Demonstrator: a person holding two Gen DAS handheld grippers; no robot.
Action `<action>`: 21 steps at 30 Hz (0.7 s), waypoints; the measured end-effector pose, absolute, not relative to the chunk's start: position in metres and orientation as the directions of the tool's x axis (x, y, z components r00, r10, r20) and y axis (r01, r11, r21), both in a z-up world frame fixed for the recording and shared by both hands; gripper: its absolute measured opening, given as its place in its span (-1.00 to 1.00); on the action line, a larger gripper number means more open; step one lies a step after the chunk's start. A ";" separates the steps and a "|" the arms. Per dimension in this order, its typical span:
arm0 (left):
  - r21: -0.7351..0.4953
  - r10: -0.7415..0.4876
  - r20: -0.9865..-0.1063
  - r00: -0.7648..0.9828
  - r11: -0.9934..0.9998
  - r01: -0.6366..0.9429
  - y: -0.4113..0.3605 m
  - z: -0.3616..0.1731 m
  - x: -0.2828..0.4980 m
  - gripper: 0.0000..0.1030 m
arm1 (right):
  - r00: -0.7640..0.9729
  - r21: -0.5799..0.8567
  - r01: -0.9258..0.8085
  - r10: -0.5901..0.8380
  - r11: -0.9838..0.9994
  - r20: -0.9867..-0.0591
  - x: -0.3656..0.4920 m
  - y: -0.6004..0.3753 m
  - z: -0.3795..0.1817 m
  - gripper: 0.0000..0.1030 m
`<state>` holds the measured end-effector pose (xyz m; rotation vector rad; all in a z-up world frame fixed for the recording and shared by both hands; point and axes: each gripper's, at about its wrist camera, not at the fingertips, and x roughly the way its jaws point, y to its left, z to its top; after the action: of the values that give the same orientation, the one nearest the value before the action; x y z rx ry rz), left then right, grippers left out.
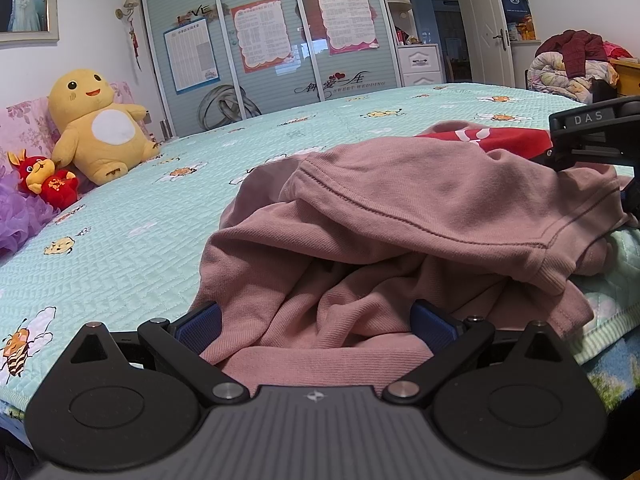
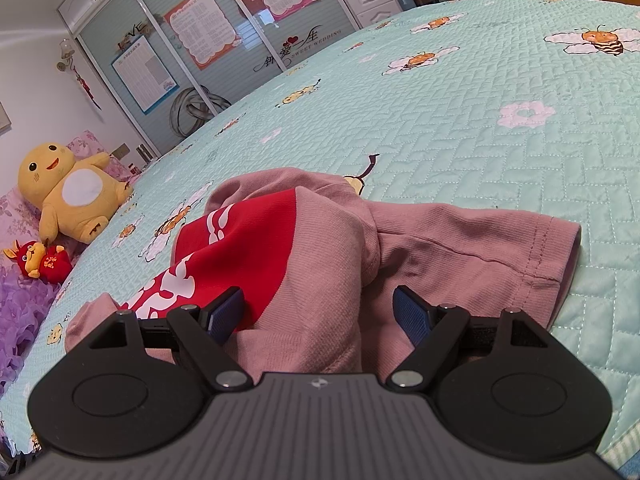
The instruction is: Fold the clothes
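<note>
A bedroom, and under me the bed's mint quilt [image 2: 500,168] printed with bees. My dusty-pink shirt [image 1: 400,216] lies crumpled near the bed's front edge, its red panel [image 2: 240,248] with white lettering I can't read. My left tongs [image 1: 316,320] stand wide with pink cloth bunched between the blue pads; my right tongs [image 2: 318,308] stand wide over the shirt too. The wardrobe door [image 1: 280,40] reads "SWEET WEDDING"

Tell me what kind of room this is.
Almost certainly a home bedroom: a bed with a bee-print quilt, a sliding-door wardrobe behind it, and a yellow plush toy by the pillows.
</note>
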<state>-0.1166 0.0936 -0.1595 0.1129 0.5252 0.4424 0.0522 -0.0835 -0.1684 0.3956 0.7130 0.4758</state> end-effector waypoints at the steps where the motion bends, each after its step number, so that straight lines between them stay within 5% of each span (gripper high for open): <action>1: 0.216 0.436 -0.460 0.774 0.900 -0.379 0.094 -0.160 -0.117 1.00 | 0.659 0.496 -0.278 0.539 0.823 -0.524 0.052 -0.083 -0.169 0.58; 21: 0.215 0.435 -0.456 0.776 0.900 -0.378 0.093 -0.160 -0.118 1.00 | 0.663 0.484 -0.284 0.535 0.827 -0.524 0.050 -0.082 -0.168 0.58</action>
<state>-0.1176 0.0927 -0.1598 0.1137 0.5209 0.4407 0.0503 -0.0820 -0.1682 0.3809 0.7067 0.4755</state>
